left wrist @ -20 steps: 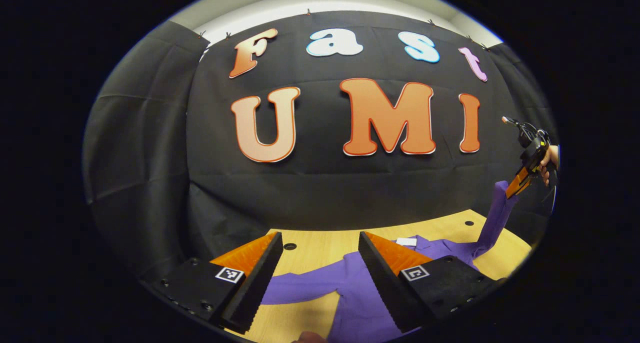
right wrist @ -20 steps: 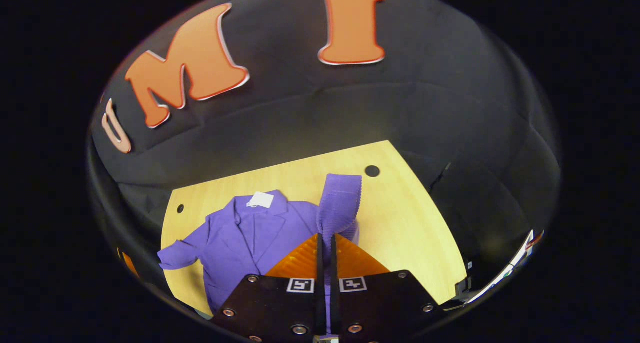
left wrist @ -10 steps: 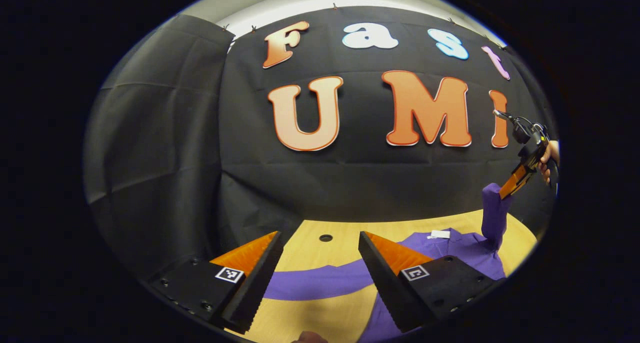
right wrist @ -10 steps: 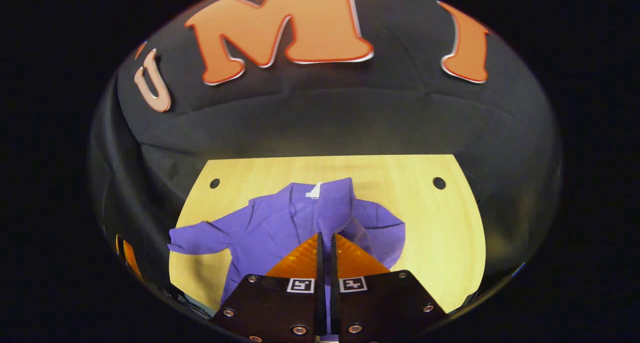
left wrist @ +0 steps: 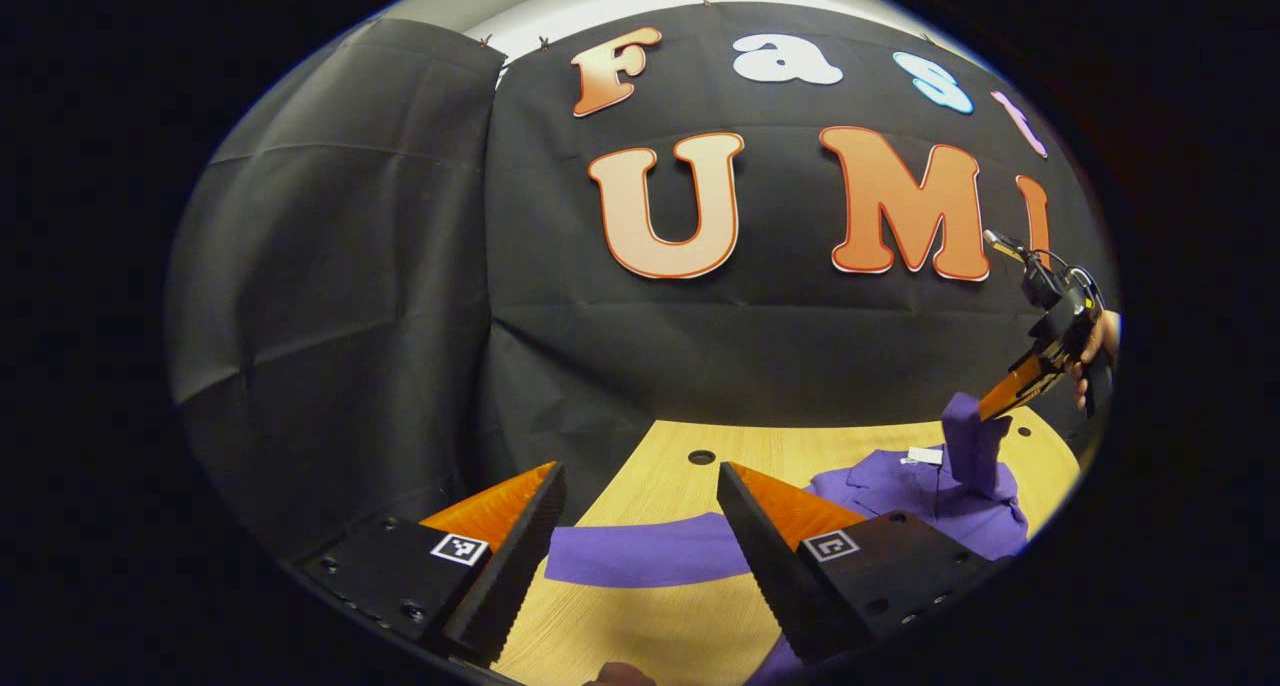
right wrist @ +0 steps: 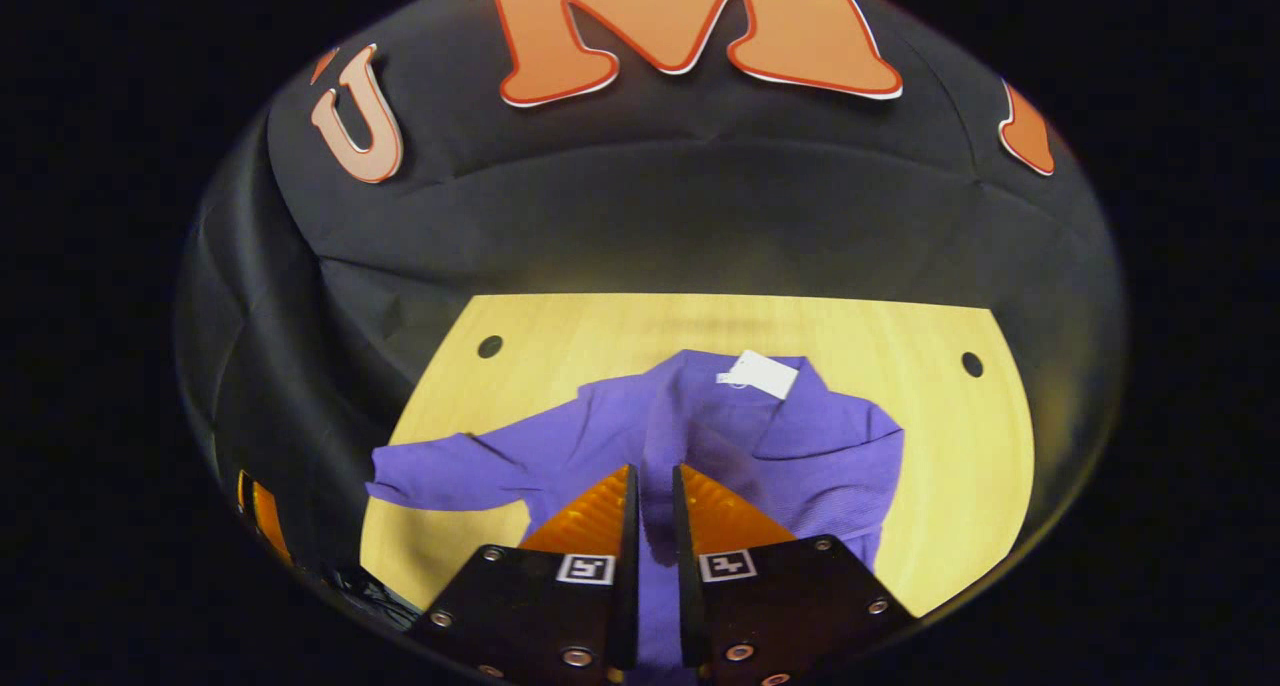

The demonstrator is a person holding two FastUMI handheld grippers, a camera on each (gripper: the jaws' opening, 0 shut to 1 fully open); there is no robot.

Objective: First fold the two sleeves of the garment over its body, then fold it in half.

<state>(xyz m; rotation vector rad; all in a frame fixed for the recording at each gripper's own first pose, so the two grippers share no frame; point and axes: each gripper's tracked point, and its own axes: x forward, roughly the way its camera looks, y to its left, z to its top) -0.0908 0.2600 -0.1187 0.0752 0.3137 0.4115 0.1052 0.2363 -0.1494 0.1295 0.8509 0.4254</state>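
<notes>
One purple garment (right wrist: 800,456), one white tag (right wrist: 758,374), two table holes (right wrist: 490,346).

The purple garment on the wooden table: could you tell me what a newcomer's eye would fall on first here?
The purple garment lies spread on the pale wooden table, a white tag at its collar. The right gripper hangs over its middle with a sleeve between its slightly parted fingers. The other sleeve lies stretched out flat in front of the open left gripper.

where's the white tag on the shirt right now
In the right gripper view the white tag sits at the collar of the purple shirt, at the shirt's far end on the wooden table, beyond the tongs.
</notes>
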